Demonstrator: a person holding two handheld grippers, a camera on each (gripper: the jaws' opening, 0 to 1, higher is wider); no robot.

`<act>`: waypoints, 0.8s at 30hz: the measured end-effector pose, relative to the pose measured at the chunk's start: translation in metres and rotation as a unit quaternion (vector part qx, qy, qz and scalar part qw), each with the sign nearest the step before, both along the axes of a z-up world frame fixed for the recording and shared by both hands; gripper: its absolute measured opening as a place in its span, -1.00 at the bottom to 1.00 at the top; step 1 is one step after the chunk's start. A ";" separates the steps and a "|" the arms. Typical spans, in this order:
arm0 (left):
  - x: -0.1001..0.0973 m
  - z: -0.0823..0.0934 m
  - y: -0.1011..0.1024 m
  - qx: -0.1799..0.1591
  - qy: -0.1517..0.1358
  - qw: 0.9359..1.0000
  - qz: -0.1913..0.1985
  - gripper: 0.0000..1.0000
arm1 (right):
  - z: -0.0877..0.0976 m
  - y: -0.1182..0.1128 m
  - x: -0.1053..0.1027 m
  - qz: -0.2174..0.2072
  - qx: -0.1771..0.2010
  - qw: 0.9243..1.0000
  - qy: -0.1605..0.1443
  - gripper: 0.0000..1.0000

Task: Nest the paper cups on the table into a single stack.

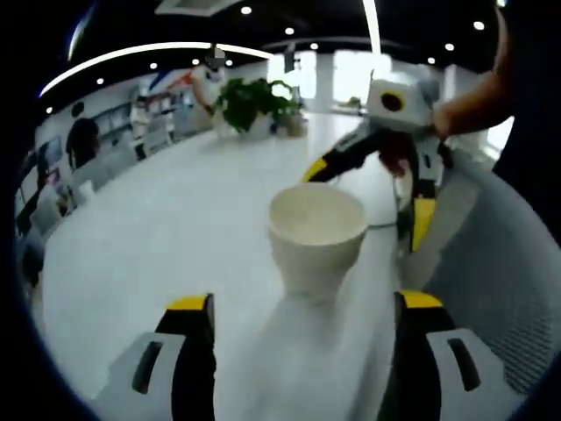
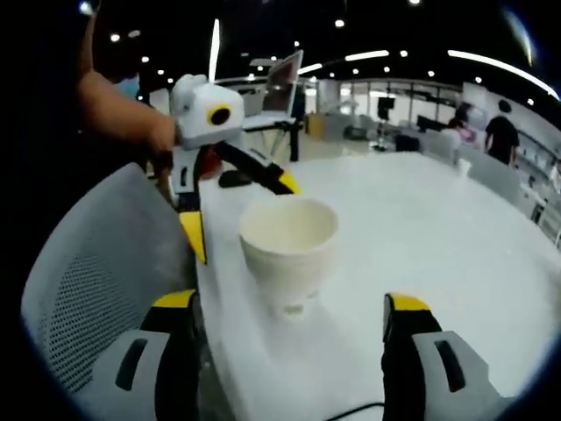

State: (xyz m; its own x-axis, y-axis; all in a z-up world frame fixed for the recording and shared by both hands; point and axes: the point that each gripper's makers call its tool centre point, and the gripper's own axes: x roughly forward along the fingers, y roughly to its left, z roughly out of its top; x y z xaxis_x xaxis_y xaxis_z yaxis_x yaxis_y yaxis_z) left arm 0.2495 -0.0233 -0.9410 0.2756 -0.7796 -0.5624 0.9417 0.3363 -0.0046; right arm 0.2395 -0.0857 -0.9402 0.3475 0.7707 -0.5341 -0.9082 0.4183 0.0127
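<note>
Standing upright near the table's point(image 1: 158, 237) edge beside a mesh chair point(image 2: 88, 263), the cup point(image 1: 316, 235) looked like a nested stack already, though blur hid the count. Both grippers faced it from opposite sides: the left gripper point(image 1: 302, 307) and the right gripper point(image 2: 289, 311) each had jaws spread wide, holding nothing, apart from the cup. Doing this well probably meant centring one pair around the wall below the rim and closing gently, so the paper would not crush.

The paper cup point(image 1: 316, 237) is blurred, so whether it is one or several nested is unclear. People point(image 2: 502, 132) far off are too small to make out
</note>
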 end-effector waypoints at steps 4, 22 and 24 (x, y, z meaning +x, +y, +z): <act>-0.003 -0.009 -0.004 0.009 0.011 1.000 -0.011 0.46 | -0.005 0.005 0.001 0.001 0.007 1.000 0.013 0.53; -0.001 -0.012 -0.021 0.006 0.014 0.999 -0.029 0.02 | -0.022 0.028 -0.003 0.040 -0.014 0.999 0.004 0.11; 0.000 -0.012 -0.021 0.009 0.010 0.999 -0.035 -0.06 | -0.023 0.026 -0.001 0.040 -0.018 0.999 0.003 0.02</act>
